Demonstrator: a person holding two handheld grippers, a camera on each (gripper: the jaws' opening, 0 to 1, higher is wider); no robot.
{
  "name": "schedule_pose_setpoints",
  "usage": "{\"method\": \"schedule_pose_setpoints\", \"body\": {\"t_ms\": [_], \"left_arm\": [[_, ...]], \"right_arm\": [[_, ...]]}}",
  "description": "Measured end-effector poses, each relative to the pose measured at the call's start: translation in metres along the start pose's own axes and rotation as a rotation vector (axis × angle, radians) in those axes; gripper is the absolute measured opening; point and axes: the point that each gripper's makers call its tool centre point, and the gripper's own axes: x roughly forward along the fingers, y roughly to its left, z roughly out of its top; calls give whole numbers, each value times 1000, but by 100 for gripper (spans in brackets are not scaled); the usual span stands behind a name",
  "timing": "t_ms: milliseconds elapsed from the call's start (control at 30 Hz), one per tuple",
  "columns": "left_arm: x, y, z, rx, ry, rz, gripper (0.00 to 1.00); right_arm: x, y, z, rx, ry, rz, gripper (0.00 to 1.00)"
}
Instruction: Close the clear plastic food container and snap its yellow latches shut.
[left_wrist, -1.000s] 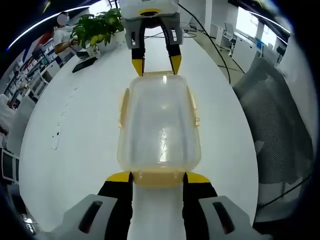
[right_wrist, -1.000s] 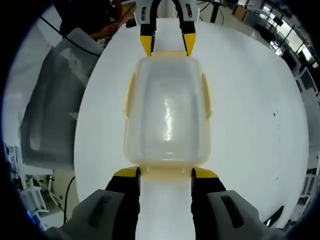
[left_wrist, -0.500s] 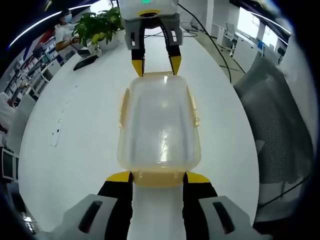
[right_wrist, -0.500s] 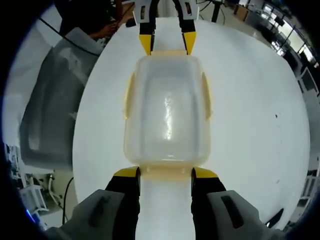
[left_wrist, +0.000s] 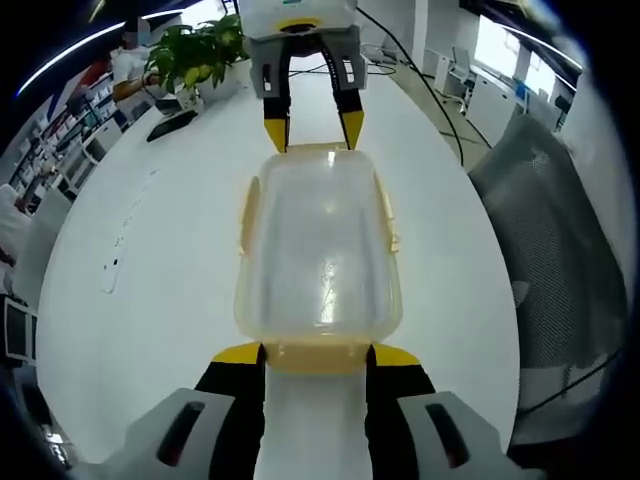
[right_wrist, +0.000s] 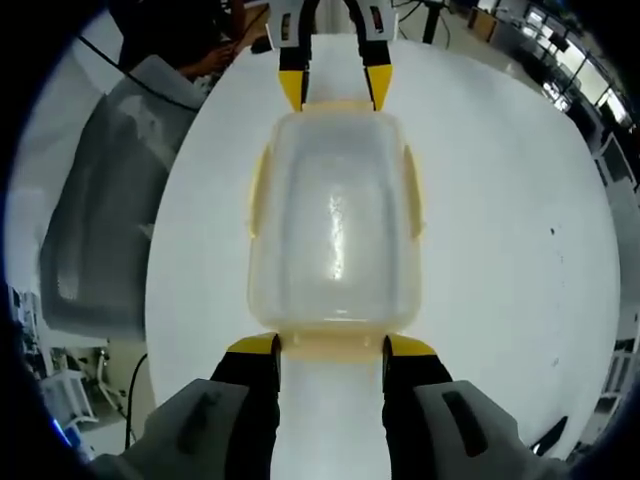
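Observation:
The clear plastic food container (left_wrist: 318, 250) lies on the white table (left_wrist: 130, 260) with its lid on. Yellow latches run along its long sides (left_wrist: 388, 215) and across both ends. My left gripper (left_wrist: 316, 355) is open, its yellow fingertips flanking the near end latch. At the far end my right gripper (left_wrist: 312, 130) is open and straddles the other end latch. In the right gripper view the same container (right_wrist: 335, 230) sits between my right gripper (right_wrist: 332, 347) and the left gripper (right_wrist: 334, 92). Whether the latches are snapped down I cannot tell.
A grey mesh chair (left_wrist: 560, 250) stands off the table's edge, also seen as the chair (right_wrist: 100, 220). A potted plant (left_wrist: 195, 55) and a dark flat object (left_wrist: 168, 127) sit at the table's far end. A person (left_wrist: 125, 65) is behind the plant. Cables trail at the far right.

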Motion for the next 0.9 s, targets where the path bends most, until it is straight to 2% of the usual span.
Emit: {"method": "schedule_pose_setpoints", "body": {"t_ms": [400, 533, 633, 767, 900], "left_arm": [[0, 2, -2, 6, -5, 10, 34], [-1, 0, -4, 15, 3, 8, 40], [-3, -1, -5, 14, 7, 10, 40], [-8, -1, -3, 6, 1, 18, 39], [-16, 0, 0, 0, -8, 38, 39]], "right_arm": [[2, -3, -2, 20, 4, -4, 38], [4, 2, -2, 38, -6, 12, 42], [3, 5, -3, 35, 1, 16, 45], [-4, 5, -2, 45, -8, 4, 43], [-15, 3, 3, 81, -52, -20, 38]]}}
